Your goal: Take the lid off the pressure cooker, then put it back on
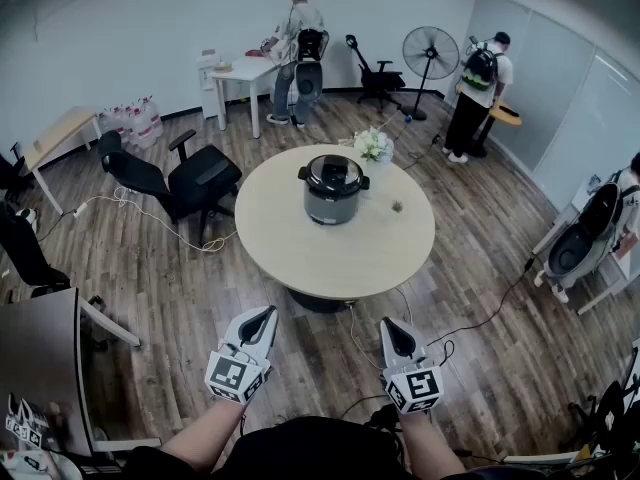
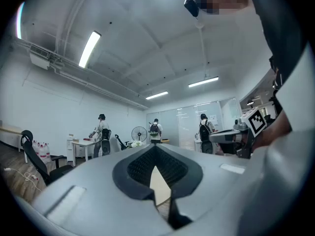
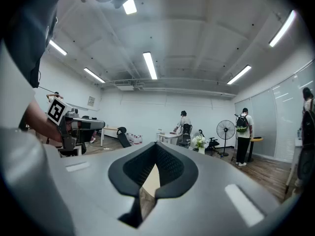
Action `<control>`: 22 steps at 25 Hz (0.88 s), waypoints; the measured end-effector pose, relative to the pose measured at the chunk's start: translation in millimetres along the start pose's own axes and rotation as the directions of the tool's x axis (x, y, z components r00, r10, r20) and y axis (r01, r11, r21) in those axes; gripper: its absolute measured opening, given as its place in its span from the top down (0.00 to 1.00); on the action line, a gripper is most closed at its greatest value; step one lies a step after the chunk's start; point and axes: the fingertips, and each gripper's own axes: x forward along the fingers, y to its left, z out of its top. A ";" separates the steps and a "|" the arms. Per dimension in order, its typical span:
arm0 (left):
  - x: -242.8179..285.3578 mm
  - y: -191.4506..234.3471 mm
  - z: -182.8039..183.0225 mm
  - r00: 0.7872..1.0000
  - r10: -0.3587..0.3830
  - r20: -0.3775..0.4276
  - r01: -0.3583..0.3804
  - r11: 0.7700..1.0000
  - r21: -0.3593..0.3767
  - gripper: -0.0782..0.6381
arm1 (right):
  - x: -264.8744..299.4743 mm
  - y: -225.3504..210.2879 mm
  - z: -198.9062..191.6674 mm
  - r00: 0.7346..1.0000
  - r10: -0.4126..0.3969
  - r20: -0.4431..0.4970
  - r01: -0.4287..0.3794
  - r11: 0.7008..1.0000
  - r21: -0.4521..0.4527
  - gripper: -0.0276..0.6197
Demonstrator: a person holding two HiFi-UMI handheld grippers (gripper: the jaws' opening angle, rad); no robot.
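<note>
A grey pressure cooker (image 1: 333, 190) with its black lid (image 1: 333, 172) on stands on the round light-wood table (image 1: 300, 243), seen in the head view. My left gripper (image 1: 264, 314) and right gripper (image 1: 393, 327) are held low near my body, well short of the table's near edge, both shut and empty. In the left gripper view the jaws of the left gripper (image 2: 156, 151) are closed together, with a sliver of tabletop showing through. The right gripper (image 3: 157, 149) looks the same in its own view. The cooker is hidden behind the jaws in both gripper views.
A small vase of white flowers (image 1: 374, 146) stands on the table behind the cooker. A black office chair (image 1: 180, 180) and a floor cable (image 1: 160, 218) lie left of the table. Three people stand at the back and right, beside a white desk (image 1: 243, 72) and a fan (image 1: 430, 53).
</note>
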 end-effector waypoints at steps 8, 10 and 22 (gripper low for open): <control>-0.1 -5.7 -5.9 1.000 -0.012 -0.017 0.012 1.000 -0.010 0.89 | -0.8 -0.3 -2.4 1.000 -0.010 0.000 0.010 0.999 0.031 0.95; 0.4 -6.9 -7.9 1.000 -0.016 -0.020 0.016 1.000 -0.013 0.89 | -0.5 -0.2 -2.9 1.000 -0.007 0.002 0.007 0.999 0.040 0.95; -6.8 -16.5 -12.2 0.999 -0.012 -0.032 0.011 1.000 -0.025 0.89 | -2.6 6.0 -3.6 0.996 0.043 0.078 -0.050 0.996 0.080 0.49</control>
